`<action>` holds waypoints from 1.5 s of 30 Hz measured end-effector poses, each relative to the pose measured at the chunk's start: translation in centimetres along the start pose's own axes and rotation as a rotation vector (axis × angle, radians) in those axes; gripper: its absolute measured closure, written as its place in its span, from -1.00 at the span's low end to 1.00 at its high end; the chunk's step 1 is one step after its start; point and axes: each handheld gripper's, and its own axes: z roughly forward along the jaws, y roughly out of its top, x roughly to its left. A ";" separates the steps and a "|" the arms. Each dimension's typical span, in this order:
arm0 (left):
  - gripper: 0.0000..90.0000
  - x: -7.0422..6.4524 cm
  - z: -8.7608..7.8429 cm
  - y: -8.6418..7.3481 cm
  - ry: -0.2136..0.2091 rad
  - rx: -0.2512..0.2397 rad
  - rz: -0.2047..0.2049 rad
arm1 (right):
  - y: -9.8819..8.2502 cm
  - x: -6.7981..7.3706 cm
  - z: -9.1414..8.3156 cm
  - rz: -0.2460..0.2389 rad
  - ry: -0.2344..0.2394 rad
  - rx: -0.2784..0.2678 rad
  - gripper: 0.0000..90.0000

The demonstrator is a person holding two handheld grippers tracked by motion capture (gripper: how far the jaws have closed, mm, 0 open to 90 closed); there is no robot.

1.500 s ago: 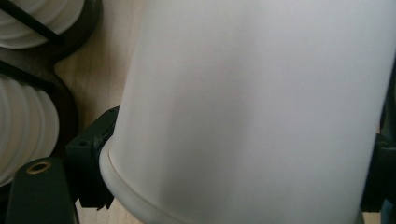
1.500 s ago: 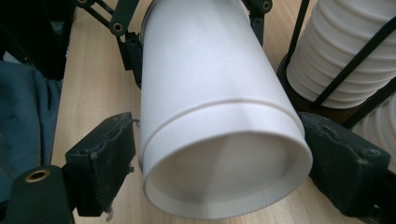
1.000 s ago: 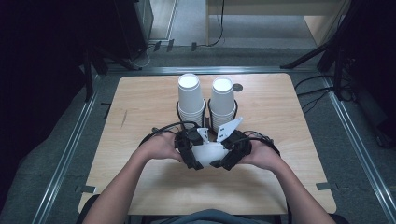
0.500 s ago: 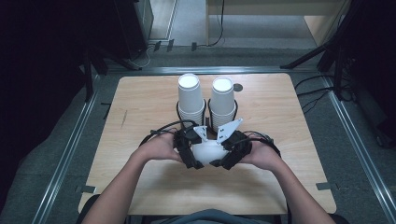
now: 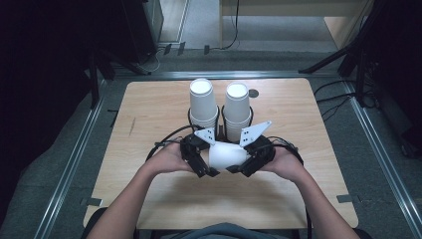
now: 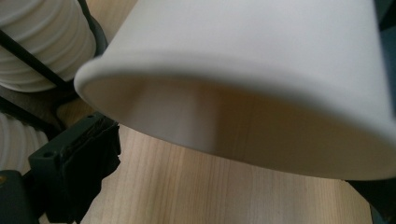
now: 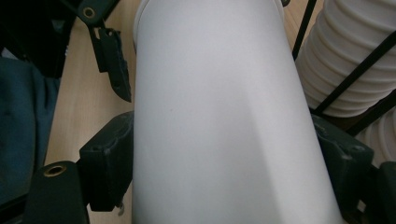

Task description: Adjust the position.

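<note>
Right gripper (image 7: 219, 186) jaws clamp paper cup (image 7: 219, 116) | left gripper (image 5: 199, 159) jaws wide, just opened off it

A lab or test room: a bare wooden counter (image 5: 149, 109) stands between metal floor rails (image 5: 69, 164) on grey carpet, with cables (image 5: 338, 99) trailing across the floor and dark stands (image 5: 358, 55) around it.

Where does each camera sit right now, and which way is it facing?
High view: above the person's side, looking forward and down on the table; both forearms and claws show.
Left gripper view: on the left claw, looking under the paper cup; one black jaw shows.
Right gripper view: on the right claw, looking along the cup's wall; both jaws press it.
Shared: the cup and the racked cup stacks.
</note>
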 end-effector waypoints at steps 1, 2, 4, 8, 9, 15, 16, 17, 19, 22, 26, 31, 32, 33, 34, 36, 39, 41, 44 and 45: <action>-1.00 0.0 -0.1 -0.1 -0.008 -0.017 -0.008 | 0.0 0.0 -0.1 0.001 0.003 -0.010 -0.56; -1.00 0.0 -0.2 -0.1 -0.014 -0.028 -0.013 | 0.0 0.0 -0.2 0.001 0.013 -0.022 -0.56; -1.00 0.0 -0.3 -0.3 -0.040 -0.075 -0.035 | 0.1 0.1 -0.4 0.000 0.020 -0.036 -0.56; -1.00 -0.1 -0.7 -0.2 -0.061 -0.130 -0.048 | 0.1 0.2 -0.5 -0.002 0.038 -0.056 -0.56; -1.00 -0.1 -0.8 -0.3 -0.069 -0.149 -0.058 | 0.1 0.2 -0.6 -0.003 0.044 -0.063 -0.56; -0.95 0.0 -0.9 -0.4 -0.097 -0.188 -0.066 | 0.3 0.2 -0.5 0.002 0.065 -0.092 -0.56; -0.93 0.0 -0.9 -0.4 -0.096 -0.192 -0.066 | 0.3 0.3 -0.4 0.001 0.064 -0.091 -0.56; -0.92 0.0 -0.9 -0.4 -0.098 -0.194 -0.067 | 0.3 0.3 -0.3 0.001 0.066 -0.090 -0.56; -0.90 0.0 -0.9 -0.5 -0.099 -0.193 -0.065 | 0.3 0.3 -0.2 0.002 0.067 -0.086 -0.56; -0.85 0.0 -0.9 -0.5 -0.102 -0.190 -0.062 | 0.3 0.2 -0.2 0.004 0.067 -0.082 -0.56; -0.82 0.0 -0.8 -0.5 -0.099 -0.176 -0.055 | 0.2 0.2 0.0 0.007 0.071 -0.072 -0.56; -0.78 0.0 -0.7 -0.4 -0.098 -0.145 -0.048 | 0.2 0.2 0.2 0.020 0.075 -0.049 -0.54; -0.77 0.0 -0.7 -0.4 -0.106 -0.141 -0.051 | 0.2 0.2 0.2 0.020 0.074 -0.045 -0.54; -0.77 0.0 -0.8 -0.3 -0.102 -0.133 -0.048 | 0.2 0.2 0.2 0.022 0.078 -0.041 -0.54; -0.77 0.0 -0.8 -0.3 -0.105 -0.125 -0.045 | 0.2 0.3 0.2 0.022 0.080 -0.031 -0.54; -0.77 0.0 -0.9 -0.2 -0.101 -0.123 -0.044 | 0.3 0.3 0.2 0.027 0.086 -0.023 -0.60; -0.77 0.1 -1.2 -0.3 -0.100 -0.112 -0.055 | 0.3 0.3 0.4 0.033 0.065 0.015 -0.69; -0.77 0.1 -1.4 -0.3 -0.080 -0.092 -0.051 | 0.2 0.3 0.4 0.037 0.056 0.025 -0.69; -0.77 0.3 -1.7 -0.3 -0.073 -0.074 -0.057 | 0.0 0.1 0.3 0.051 0.044 0.035 -0.69; -0.77 0.3 -1.9 -0.4 -0.065 -0.065 -0.053 | 0.0 0.0 0.2 0.058 0.041 0.039 -0.69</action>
